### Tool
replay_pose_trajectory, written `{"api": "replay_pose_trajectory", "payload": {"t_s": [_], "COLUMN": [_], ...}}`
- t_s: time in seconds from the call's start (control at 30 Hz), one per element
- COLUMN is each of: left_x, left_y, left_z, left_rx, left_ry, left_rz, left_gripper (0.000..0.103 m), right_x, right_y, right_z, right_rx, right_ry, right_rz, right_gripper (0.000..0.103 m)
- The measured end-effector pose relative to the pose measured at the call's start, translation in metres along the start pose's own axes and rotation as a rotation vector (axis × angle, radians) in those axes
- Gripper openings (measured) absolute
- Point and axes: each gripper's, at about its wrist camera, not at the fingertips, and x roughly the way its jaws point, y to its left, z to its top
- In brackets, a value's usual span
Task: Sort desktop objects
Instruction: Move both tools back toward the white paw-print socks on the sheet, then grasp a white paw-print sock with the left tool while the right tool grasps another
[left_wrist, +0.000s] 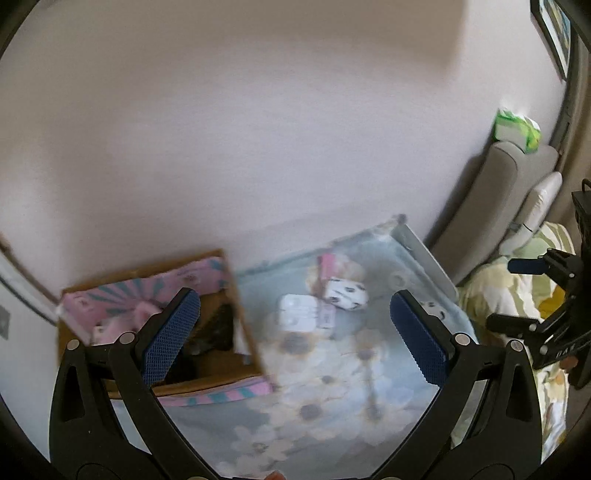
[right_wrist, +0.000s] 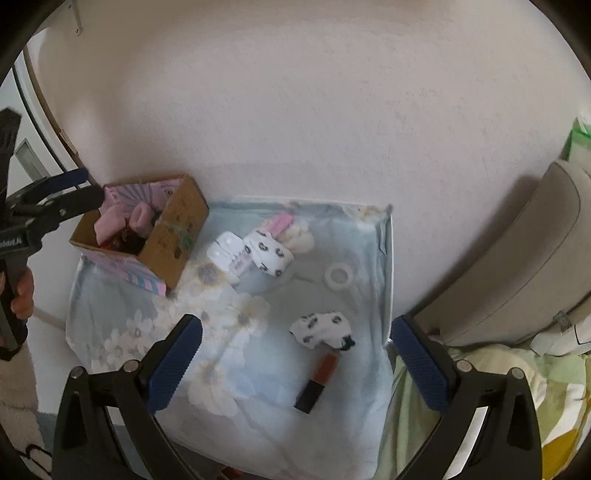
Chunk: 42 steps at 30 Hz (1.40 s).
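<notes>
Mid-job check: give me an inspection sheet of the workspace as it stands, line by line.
Surface: floral cloth over a small table, against a pale wall.
Job's things: open cardboard box at the cloth's far left, already holding pink items and something dark. Loose on the cloth: white case, spotted sock touching it, pink item behind, tape ring, second spotted sock, lipstick nearest.
Clutter: nothing seen beyond these.
Grippers: left gripper open, empty, blurred view; right gripper open, empty, above the near edge.
Cables: nothing seen.
Surroundings: grey headboard and green-patterned bedding to the right.
</notes>
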Motion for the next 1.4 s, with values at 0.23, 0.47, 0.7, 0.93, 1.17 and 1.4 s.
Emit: {"api": "replay_pose_trajectory", "payload": {"t_s": [0.23, 0.47, 0.7, 0.93, 1.17, 1.4], "left_x": [0.070, 0.144, 0.202, 0.216, 0.223, 0.223], "left_y": [-0.042, -0.068, -0.071, -0.069, -0.064, -0.065], "left_z": [-0.009, -0.019, -0.024, -0.026, -0.026, -0.026], "left_rx": [0.020, 0.089, 0.121, 0.129, 0.094, 0.079], "left_ry": [0.090, 0.104, 0.162, 0.174, 0.184, 0.176], "left_rz": [-0.003, 0.056, 0.090, 0.103, 0.049, 0.017], "left_gripper": [0.103, 0.103, 0.103, 0.102, 0.082, 0.061], "right_x": [0.038, 0.092, 0.128, 0.146, 0.158, 0.152], "right_y": [-0.007, -0.010, -0.012, -0.017, -0.017, -0.024], "right_z": [-0.024, -0.042, -0.044, -0.040, -0.048, -0.050], "right_rx": [-0.043, -0.103, -0.128, -0.143, -0.176, -0.151], "right_ry": [0.019, 0.059, 0.069, 0.087, 0.125, 0.120], "right_rz": [0.006, 0.000, 0.026, 0.024, -0.027, -0.023], "right_gripper": [0.103, 0.103, 0.100, 0.090, 0.061, 0.053]}}
